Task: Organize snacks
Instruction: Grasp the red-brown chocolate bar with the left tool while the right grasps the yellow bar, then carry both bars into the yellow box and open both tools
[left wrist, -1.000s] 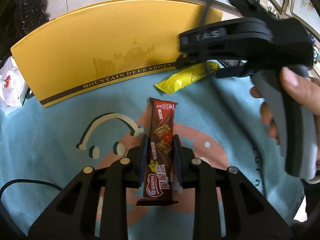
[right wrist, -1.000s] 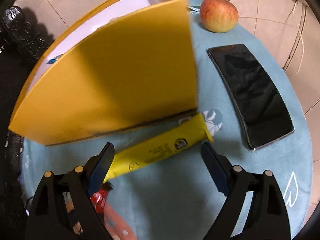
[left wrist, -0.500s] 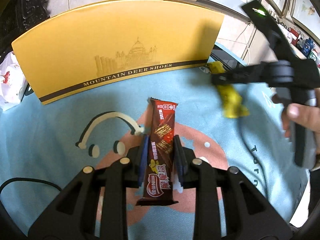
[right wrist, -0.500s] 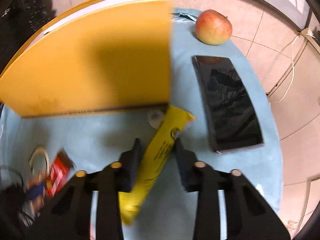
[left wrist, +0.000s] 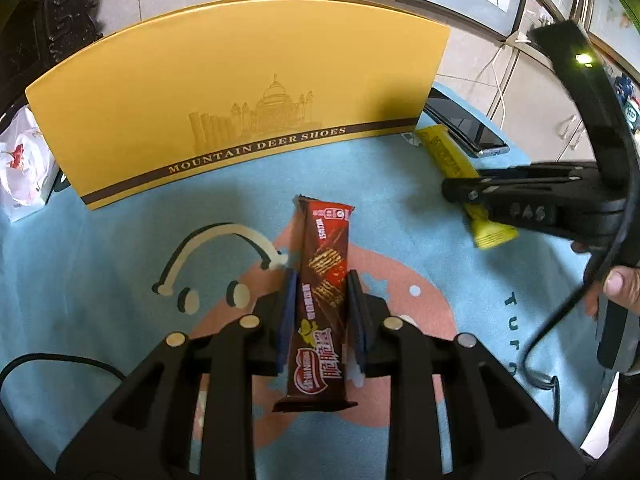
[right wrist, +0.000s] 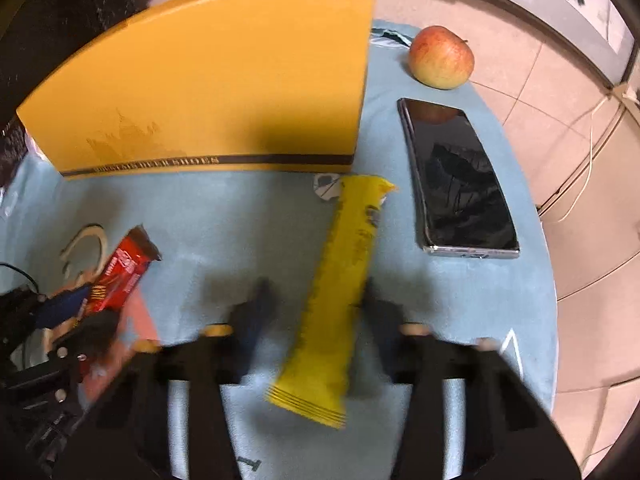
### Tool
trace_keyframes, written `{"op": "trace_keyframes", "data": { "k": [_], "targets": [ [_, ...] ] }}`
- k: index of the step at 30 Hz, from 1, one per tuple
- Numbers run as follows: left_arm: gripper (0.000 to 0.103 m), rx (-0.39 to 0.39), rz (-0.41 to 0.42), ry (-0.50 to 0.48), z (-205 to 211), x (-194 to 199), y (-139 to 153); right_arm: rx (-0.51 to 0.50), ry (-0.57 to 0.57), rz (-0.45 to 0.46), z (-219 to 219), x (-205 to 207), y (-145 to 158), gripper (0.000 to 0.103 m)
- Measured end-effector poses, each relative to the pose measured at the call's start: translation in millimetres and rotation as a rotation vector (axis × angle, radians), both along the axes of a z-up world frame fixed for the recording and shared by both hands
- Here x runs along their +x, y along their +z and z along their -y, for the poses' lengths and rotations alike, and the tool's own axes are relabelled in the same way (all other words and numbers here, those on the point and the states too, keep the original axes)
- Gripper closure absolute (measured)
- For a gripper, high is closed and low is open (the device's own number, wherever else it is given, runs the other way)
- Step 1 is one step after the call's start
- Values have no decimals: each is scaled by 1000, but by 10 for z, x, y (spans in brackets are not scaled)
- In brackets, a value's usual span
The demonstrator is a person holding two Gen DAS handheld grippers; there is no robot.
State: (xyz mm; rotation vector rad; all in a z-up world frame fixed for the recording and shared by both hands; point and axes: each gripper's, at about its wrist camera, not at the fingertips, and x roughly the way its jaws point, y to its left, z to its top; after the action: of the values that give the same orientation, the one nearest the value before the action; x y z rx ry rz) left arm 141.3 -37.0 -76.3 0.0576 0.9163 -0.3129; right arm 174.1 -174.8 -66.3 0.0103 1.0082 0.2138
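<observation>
The left gripper (left wrist: 320,316) is clamping a brown-and-red chocolate wafer bar (left wrist: 322,300) between its blue-padded fingers (left wrist: 289,312), the bar pointing away over the desk (left wrist: 120,280), whose blue cloth is showing a headphone drawing. The right gripper (right wrist: 316,312) is sitting around a yellow snack stick (right wrist: 340,280). Motion blur is smearing that view, but its fingers seem to be gripping the stick about midway, with the wrapper's crimped end hanging toward the camera. In the left wrist view the same stick (left wrist: 460,172) is sticking out past the right gripper (left wrist: 460,194). A yellow shoe box (left wrist: 240,92) is standing on edge at the far side of the desk. A black phone (right wrist: 456,176) is lying just right of the stick, with an apple (right wrist: 440,58) beyond it.
</observation>
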Motion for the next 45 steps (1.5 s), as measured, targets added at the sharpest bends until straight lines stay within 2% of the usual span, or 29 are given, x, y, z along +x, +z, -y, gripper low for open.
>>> {"op": "trace_keyframes", "data": {
  "k": [2,5,10,12,14,16,18,20,22,24,26,27,28,30,36,38,41,45],
  "targets": [
    [79,-9,4,5,-20,-15,21,133,23,6,85,-30,61,83],
    [79,-11,26,9,-47,-53,107,203,46,11,100,-128,139,83],
    [79,-13,55,24,-79,-101,255,213,62,41,126,-149,253,83],
    [79,-14,59,30,-93,-120,292,217,66,51,213,-15,198,83],
    [79,-14,65,33,-121,-140,341,220,73,56,215,-63,218,83],
    [79,-11,62,36,-129,-143,356,207,85,41,227,-15,171,83],
    [79,-6,52,36,-103,-138,324,150,115,-14,174,-11,52,83],
    [79,-3,39,33,-90,-137,273,101,152,-55,110,20,-89,73],
    [79,-1,20,28,-78,-133,207,27,193,-18,5,-33,-124,58],
    [79,5,6,26,-70,-122,158,-73,221,5,-132,-55,-157,58],
    [79,9,-1,28,-65,-110,139,-166,251,22,-263,-70,-156,59],
    [79,8,-3,30,-64,-106,137,-182,270,2,-320,-66,-148,74],
    [79,6,-1,29,-63,-108,142,-199,287,-3,-368,-82,-138,84],
    [79,2,5,28,-74,-114,158,-249,302,12,-440,-124,-146,84],
    [79,-9,41,41,-120,-132,264,-97,254,44,-202,-122,2,84],
    [79,-13,53,44,-127,-137,318,-82,256,57,-185,-145,73,84],
    [79,-18,84,45,-132,-166,461,-46,264,98,-163,-219,236,84],
    [79,-20,139,38,-131,-194,743,-1,284,185,-156,-285,648,84]
  ]
}}
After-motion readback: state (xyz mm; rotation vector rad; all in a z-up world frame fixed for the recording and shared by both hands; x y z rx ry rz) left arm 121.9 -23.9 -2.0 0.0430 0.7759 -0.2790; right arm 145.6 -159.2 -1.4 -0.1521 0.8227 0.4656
